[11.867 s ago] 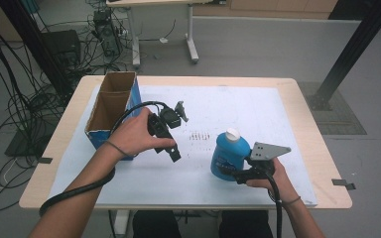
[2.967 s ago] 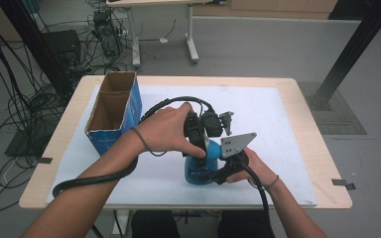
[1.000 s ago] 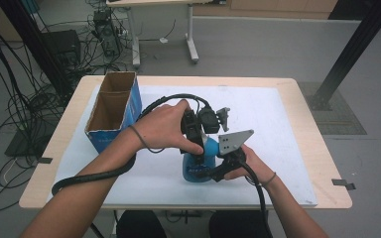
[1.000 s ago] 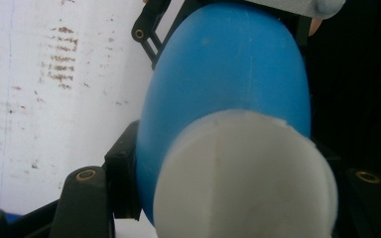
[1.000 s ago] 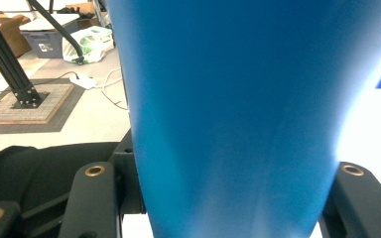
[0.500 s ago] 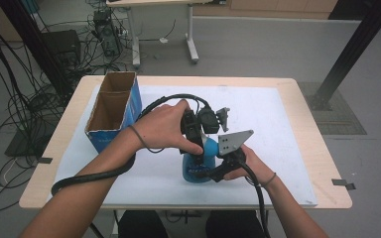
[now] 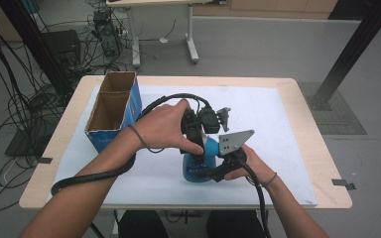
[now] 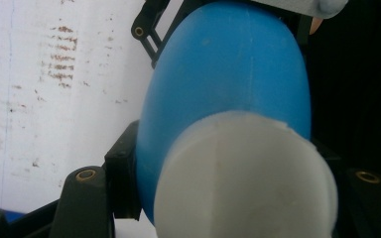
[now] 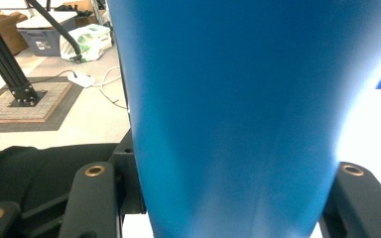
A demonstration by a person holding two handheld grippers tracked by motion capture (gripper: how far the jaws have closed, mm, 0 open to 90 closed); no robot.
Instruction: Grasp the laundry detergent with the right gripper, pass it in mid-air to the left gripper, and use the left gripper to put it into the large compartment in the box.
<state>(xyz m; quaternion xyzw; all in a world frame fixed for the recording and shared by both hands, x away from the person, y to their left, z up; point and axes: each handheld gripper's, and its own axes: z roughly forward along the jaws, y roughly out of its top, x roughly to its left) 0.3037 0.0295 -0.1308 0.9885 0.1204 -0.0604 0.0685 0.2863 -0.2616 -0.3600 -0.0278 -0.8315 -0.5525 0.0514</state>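
A blue plastic bottle [image 7: 197,167] with a white cap stands on the white mat near the table's front edge. My left gripper [image 7: 201,145] comes down on it from above. In the left gripper view it [image 8: 238,201] is shut on the white cap [image 8: 245,178], with the blue body [image 8: 228,74] beyond. My right gripper [image 7: 214,171] reaches in from the right, low on the bottle. In the right gripper view it [image 9: 228,203] is shut on the blue body [image 9: 238,109], one black jaw on each side.
An open cardboard box [image 7: 115,140] with blue sides stands at the table's left. The white mat [image 7: 278,119] covers most of the wooden table [image 7: 302,104]. A thick black cable [image 7: 94,173] trails from the left gripper along the forearm.
Since the earliest frame the left gripper has come onto the bottle's cap, and the bottle with the right gripper has shifted left. Over the last second nothing has moved.
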